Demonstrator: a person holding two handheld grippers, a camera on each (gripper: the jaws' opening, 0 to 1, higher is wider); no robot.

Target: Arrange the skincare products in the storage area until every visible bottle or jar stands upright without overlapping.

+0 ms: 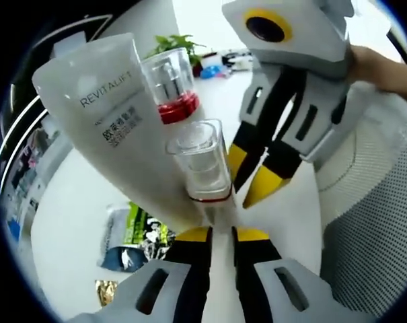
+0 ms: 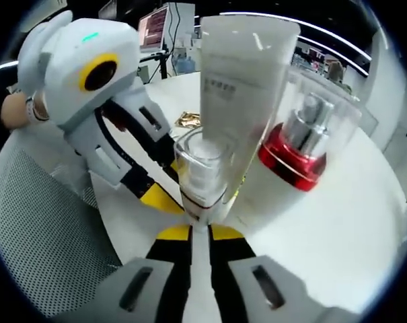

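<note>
Left claw (image 1: 222, 232) apparently pinching clear bottle (image 1: 202, 161), leaning beside tube (image 1: 116, 114)

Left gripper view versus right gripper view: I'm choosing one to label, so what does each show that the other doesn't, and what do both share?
Left gripper view alone: the REVITALIFT lettering on the tube, a green plant, packets on the table.

Right gripper view alone: a monitor and a gold wrapper behind the tube.

Both: the white tube, the clear-capped bottle, the red-collared bottle, the other gripper and the mesh basket.
</note>
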